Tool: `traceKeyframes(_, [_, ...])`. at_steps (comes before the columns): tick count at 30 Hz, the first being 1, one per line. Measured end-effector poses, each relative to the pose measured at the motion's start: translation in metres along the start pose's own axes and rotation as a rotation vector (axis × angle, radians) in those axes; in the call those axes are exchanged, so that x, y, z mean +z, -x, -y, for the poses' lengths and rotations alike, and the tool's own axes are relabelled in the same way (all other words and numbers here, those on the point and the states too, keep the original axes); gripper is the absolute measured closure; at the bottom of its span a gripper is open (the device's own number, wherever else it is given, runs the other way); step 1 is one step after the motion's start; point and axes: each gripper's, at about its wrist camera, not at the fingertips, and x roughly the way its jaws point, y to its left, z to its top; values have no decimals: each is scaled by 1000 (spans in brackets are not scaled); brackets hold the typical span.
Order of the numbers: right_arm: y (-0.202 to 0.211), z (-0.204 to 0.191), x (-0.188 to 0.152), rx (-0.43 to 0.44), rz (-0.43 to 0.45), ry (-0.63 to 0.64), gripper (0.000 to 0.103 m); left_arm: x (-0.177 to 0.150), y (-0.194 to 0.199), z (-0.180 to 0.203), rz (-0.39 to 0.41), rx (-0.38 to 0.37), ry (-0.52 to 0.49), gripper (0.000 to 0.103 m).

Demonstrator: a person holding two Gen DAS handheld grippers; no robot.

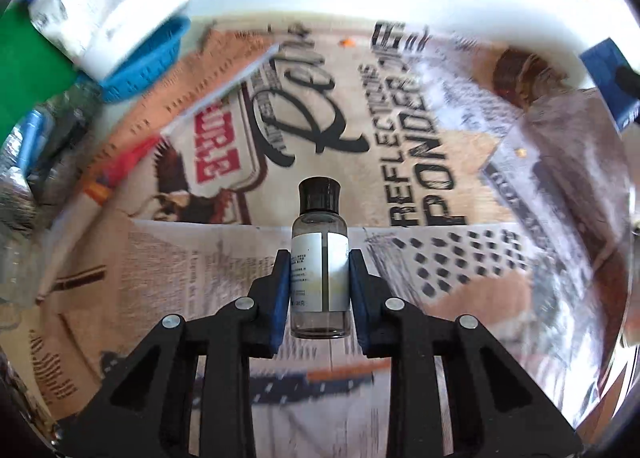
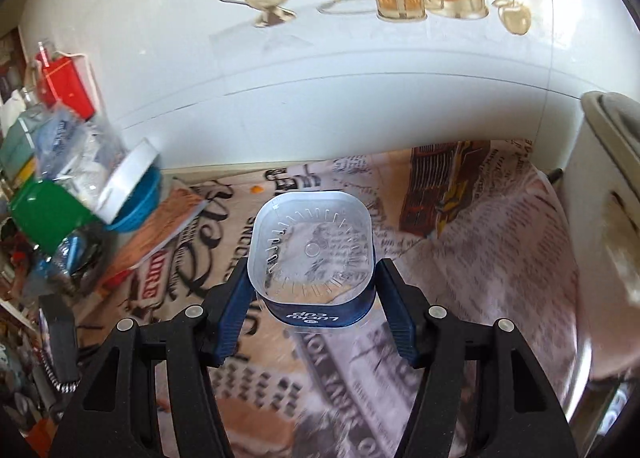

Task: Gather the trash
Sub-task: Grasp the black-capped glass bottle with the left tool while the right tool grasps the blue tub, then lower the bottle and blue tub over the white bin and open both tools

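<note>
Table covered by a printed newspaper-pattern cloth (image 1: 420,162), white tiled wall (image 2: 320,98) behind it. At the table's left edge: green bin (image 2: 44,214), blue basket (image 2: 140,202) leaning against it. Right gripper (image 2: 312,290): pads pressed on both sides of a clear plastic cup (image 2: 312,250) with a blue band, mouth toward the camera, held above the cloth. Left gripper (image 1: 318,282): clamped on a small glass bottle (image 1: 320,258), black cap, white label, cap pointing away from the gripper.
</note>
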Motion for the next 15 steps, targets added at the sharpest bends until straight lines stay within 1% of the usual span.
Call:
traceKeyframes(2, [5,-18,-8,3,11,-4,45,-6,25,-3,42,-11,-21,76])
traceKeyframes(4, [23,-37,-20,1,36,-10,45,-14,49,-7,80,-25,-42,76])
traceKeyframes(6, [52,-62,-35,-16,74,-16,45,-24,72,-15,115,-49,-59,76])
traceKeyframes(8, [67,-78,-49,-31,104,-30,45,-38,97,-25,149,-75,-77,76])
traceKeyframes(9, [83,-94,-61,-44,124,-42,45,-46,109,-32,165,-91,-88,76])
traceKeyframes(15, [131,-146,-123,-101,173,-122,45,-101,175,-76,235,-152,-149,76])
